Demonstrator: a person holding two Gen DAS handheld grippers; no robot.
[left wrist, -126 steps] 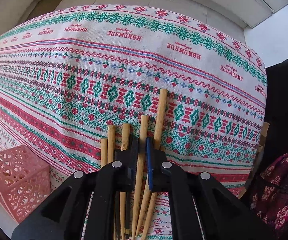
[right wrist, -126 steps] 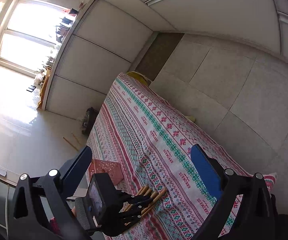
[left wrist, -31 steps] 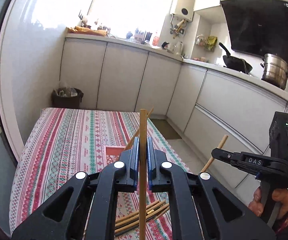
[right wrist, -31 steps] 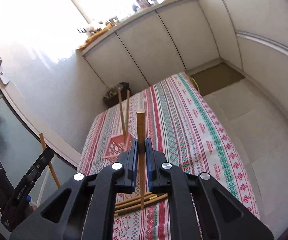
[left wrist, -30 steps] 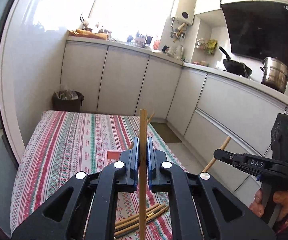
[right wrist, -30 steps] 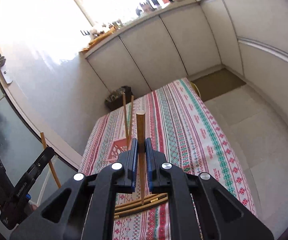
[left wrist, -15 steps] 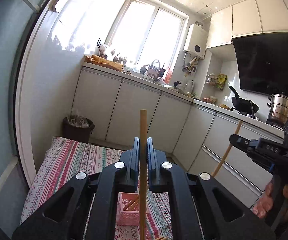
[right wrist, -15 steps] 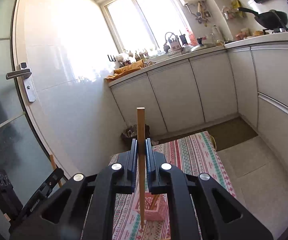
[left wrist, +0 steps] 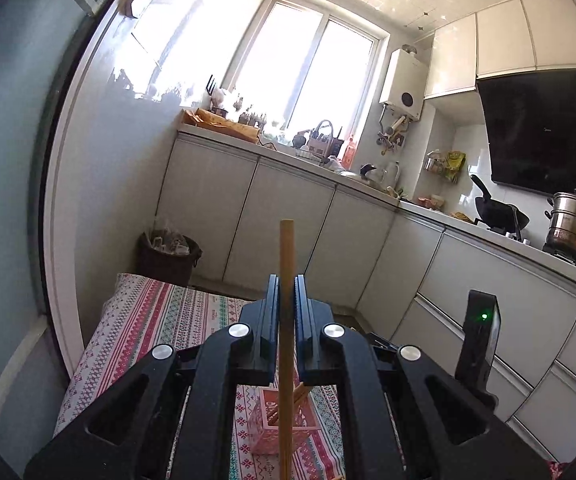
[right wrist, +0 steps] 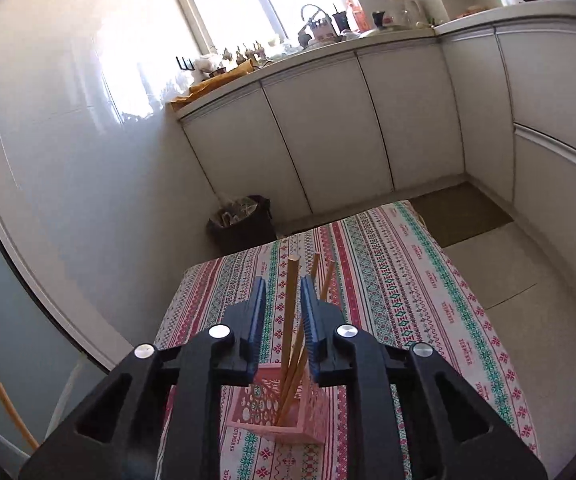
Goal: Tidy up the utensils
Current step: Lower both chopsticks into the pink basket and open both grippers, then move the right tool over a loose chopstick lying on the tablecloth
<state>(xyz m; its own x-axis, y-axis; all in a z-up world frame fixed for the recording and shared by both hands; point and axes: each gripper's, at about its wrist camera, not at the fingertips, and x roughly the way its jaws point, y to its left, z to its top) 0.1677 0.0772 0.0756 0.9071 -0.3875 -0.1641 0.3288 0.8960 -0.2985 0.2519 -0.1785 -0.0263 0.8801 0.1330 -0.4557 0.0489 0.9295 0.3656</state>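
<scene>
My left gripper (left wrist: 286, 284) is shut on a wooden chopstick (left wrist: 286, 320) held upright, above the pink perforated holder (left wrist: 266, 428), which has chopsticks in it. In the right wrist view my right gripper (right wrist: 282, 286) is open over the same pink holder (right wrist: 276, 408). A chopstick (right wrist: 289, 320) stands between its jaws with gaps on both sides, its lower end in the holder beside two others (right wrist: 319, 296). The right gripper's body (left wrist: 477, 344) shows at right in the left wrist view.
The holder stands on a table with a red, green and white patterned cloth (right wrist: 399, 292). White kitchen cabinets (right wrist: 327, 128) and a dark bin (right wrist: 240, 220) lie beyond the far end. Tiled floor (right wrist: 527, 280) is to the right of the table.
My right gripper has opened and let go of its chopstick, which now stands in the holder, and it has tilted down. My left gripper still holds its chopstick upright.
</scene>
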